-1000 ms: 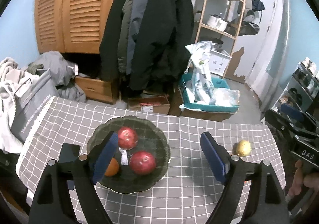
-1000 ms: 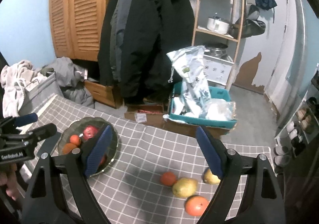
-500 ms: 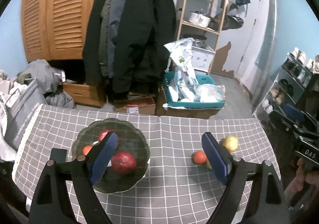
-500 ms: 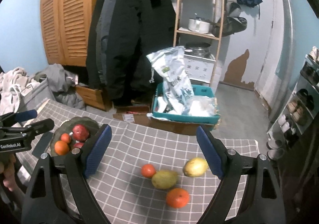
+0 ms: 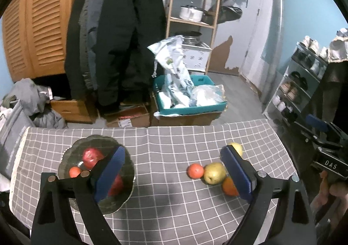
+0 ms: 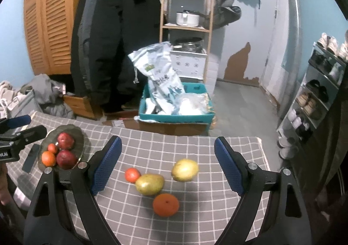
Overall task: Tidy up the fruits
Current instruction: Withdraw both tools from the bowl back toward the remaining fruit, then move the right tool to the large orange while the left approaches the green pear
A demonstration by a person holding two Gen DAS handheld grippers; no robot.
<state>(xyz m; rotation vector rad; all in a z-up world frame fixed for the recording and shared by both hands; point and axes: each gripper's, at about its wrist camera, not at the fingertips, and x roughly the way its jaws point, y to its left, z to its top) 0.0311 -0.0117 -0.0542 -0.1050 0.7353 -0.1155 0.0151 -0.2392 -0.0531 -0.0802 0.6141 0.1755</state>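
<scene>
A dark glass bowl [image 5: 71, 153] on the left of the checked tablecloth holds two red apples [image 6: 65, 140] and two small oranges [image 6: 49, 158]. To the right lie loose fruits: a small tangerine [image 6: 132, 174], a yellow pear [image 6: 150, 184], a second yellow fruit [image 6: 184, 169] and an orange [image 6: 165, 204]. My left gripper [image 5: 173, 153] hangs over the cloth between the bowl and the loose fruits, its jaws opening with nothing between them. My right gripper [image 6: 167, 144] is open above the loose fruits and touches none of them.
A flat black object [image 6: 30, 157] lies on the cloth left of the bowl. Beyond the table's far edge [image 5: 152, 128] the floor holds a teal crate [image 5: 191, 110] of bags, cardboard boxes, hanging coats, a wooden shelf and a shoe rack [image 6: 315, 97].
Both grippers have moved to the right along the table. The bowl has slid left in both views and the loose fruits now sit between the right gripper's fingers. The left jaws stand slightly wider.
</scene>
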